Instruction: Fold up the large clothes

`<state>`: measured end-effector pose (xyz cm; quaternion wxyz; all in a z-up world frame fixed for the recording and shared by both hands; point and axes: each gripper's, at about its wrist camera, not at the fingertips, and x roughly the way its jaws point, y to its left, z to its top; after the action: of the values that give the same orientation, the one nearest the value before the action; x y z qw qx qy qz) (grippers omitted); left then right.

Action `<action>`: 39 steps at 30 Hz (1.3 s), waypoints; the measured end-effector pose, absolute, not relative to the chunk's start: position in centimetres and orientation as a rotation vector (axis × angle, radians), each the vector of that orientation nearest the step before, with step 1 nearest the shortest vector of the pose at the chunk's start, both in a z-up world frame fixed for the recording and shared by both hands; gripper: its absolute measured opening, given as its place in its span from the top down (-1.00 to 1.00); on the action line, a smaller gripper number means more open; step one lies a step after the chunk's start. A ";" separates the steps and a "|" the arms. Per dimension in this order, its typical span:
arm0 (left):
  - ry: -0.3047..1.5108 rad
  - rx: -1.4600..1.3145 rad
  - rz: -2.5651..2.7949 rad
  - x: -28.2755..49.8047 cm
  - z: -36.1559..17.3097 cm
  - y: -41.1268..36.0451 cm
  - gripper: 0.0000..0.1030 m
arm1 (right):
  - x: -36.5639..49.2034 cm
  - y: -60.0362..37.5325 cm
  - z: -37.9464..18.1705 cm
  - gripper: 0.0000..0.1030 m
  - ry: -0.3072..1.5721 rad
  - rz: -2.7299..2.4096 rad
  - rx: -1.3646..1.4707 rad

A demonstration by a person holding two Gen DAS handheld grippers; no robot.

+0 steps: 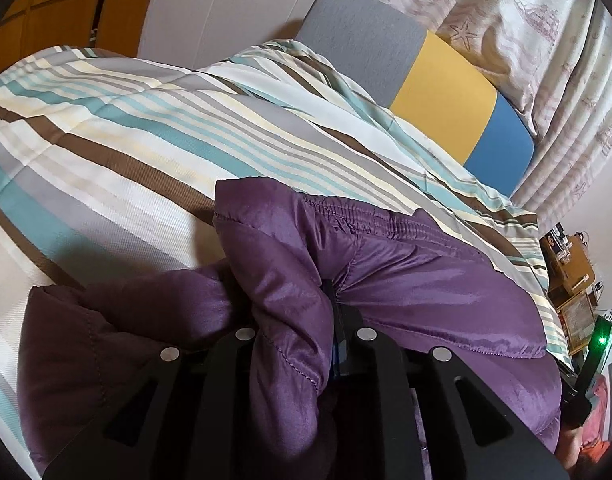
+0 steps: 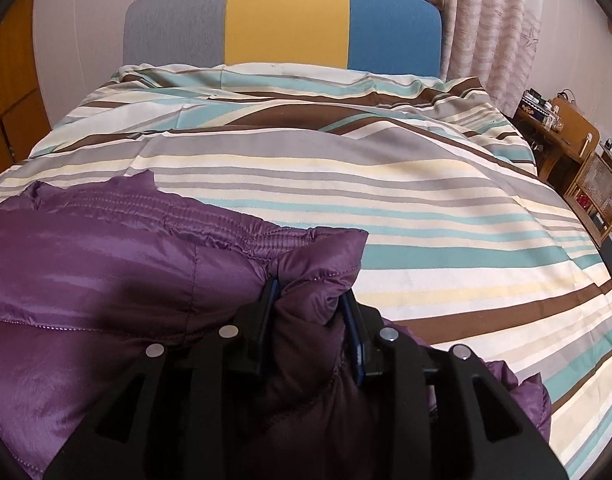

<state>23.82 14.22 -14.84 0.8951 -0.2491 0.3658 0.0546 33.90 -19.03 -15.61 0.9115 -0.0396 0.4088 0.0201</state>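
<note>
A large purple quilted jacket (image 1: 426,288) lies on the striped bedspread (image 1: 125,128). My left gripper (image 1: 293,312) is shut on a bunched corner of the jacket near its elastic hem; the fabric hides most of the left finger. In the right wrist view the same jacket (image 2: 85,272) spreads to the left, and my right gripper (image 2: 310,300) is shut on its other hem corner, blue pads pressing the fabric from both sides. The bedspread (image 2: 386,184) stretches ahead.
A grey, yellow and blue headboard (image 2: 285,20) stands at the far end of the bed. Patterned curtains (image 2: 494,20) hang at the right. A wooden side table with clutter (image 2: 562,132) stands right of the bed. A wooden wardrobe (image 1: 65,0) is at the left.
</note>
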 end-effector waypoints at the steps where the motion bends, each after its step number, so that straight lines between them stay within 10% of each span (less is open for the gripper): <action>1: 0.764 -0.501 0.123 23.9 -14.7 14.0 0.58 | 33.9 -19.1 -15.6 0.36 0.843 0.040 -0.079; 3: 0.780 -0.463 0.157 23.9 -14.1 13.5 0.26 | 33.9 -19.2 -15.6 0.29 0.843 0.032 -0.075; 4: 0.791 -0.428 0.184 23.8 -13.5 13.2 -0.39 | 33.9 -19.2 -15.6 0.27 0.843 0.027 -0.075; 6: 0.753 -0.368 0.190 22.8 -11.7 12.2 -0.88 | 34.0 -19.3 -15.6 0.26 0.843 0.027 -0.071; 15: 0.575 -0.197 0.124 19.8 -5.9 4.6 -0.88 | 33.9 -19.5 -15.5 0.18 0.839 0.022 -0.064; 21: 0.661 -0.088 0.111 24.4 -9.0 1.2 -0.61 | 33.8 -19.6 -15.4 0.13 0.839 0.016 -0.058; 39: 0.744 -0.170 0.094 26.3 -14.4 2.2 -0.74 | 30.4 -20.1 -12.2 -0.12 0.652 0.042 -0.019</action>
<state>26.30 2.19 -14.41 0.9270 -0.0827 0.3630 0.0456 30.37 -20.11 -12.25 0.9470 -0.0091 0.3203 0.0208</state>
